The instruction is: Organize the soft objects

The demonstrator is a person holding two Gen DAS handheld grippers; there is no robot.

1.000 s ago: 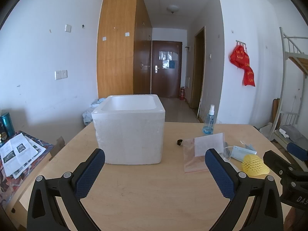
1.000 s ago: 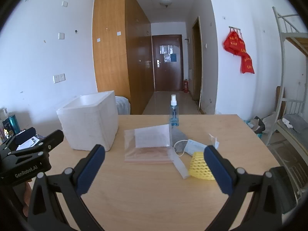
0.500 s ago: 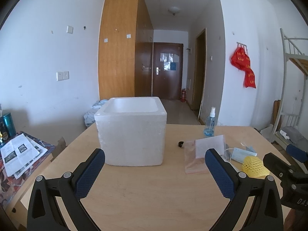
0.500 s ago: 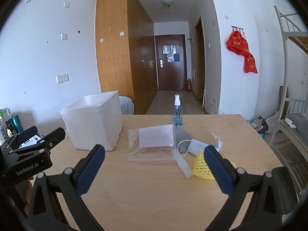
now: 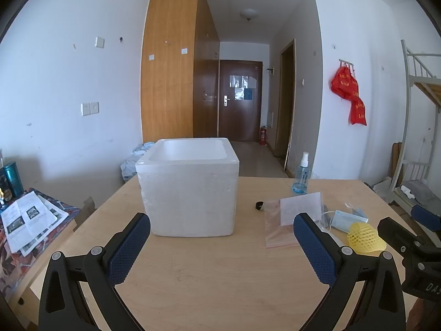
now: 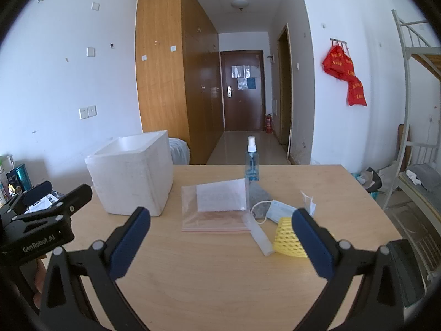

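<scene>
On the table (image 6: 220,275), yellow foam net (image 6: 288,238) beside right hand-held gripper (image 6: 220,237), both hand-held grippers wide, empty.

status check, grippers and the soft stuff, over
Left gripper and right gripper open, empty. Yellow foam net, face mask loose on table. Foam box unobstructed.

Foam box (image 6: 132,176) on table (image 6: 220,275), 10 o'clock. Zip bag (image 6: 217,207) at 12, just right of box. Spray bottle (image 6: 252,160) behind bag. Masks (image 6: 281,209), foam net (image 6: 289,238) at 2 o'clock.
</scene>
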